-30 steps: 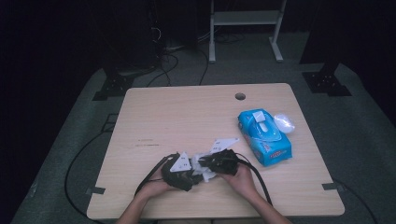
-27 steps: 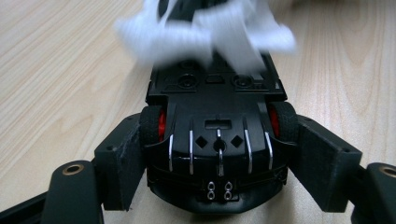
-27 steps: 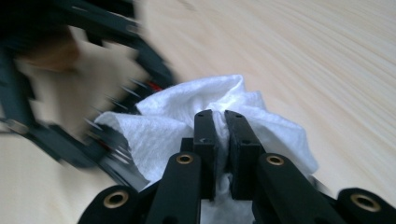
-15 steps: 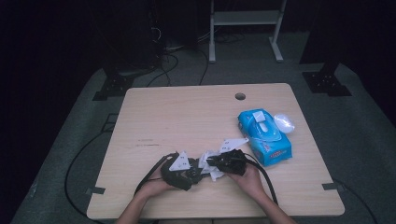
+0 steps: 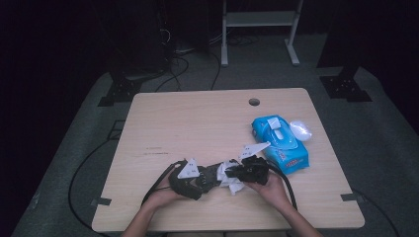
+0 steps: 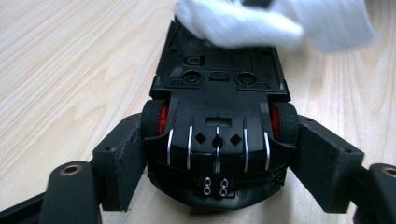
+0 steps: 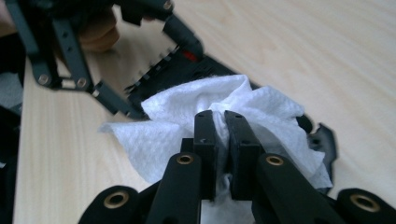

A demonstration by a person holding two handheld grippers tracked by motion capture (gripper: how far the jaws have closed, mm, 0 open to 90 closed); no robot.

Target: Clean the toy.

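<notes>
between left claw [image 6: 217, 154] jaws: toy car [image 6: 219, 116] | wipe [image 7: 210, 112] pinched in right claw [image 7: 223, 135]

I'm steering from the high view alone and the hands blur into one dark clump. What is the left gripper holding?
Observer: The left gripper is clamped across a black toy car lying belly up; its pads press on the red-hubbed wheels.
Operator: And the white lump by the right hand?
Observer: That is a crumpled white wipe; the right gripper has its jaws pinched shut on a fold of it.
Operator: Does the wipe reach the car?
Observer: Yes. In the left gripper view the wipe lies over the far end of the car's underside.
Operator: Where did the wipe come from?
Observer: I cannot tell; a blue wipes pack lies on the table nearby.
</notes>
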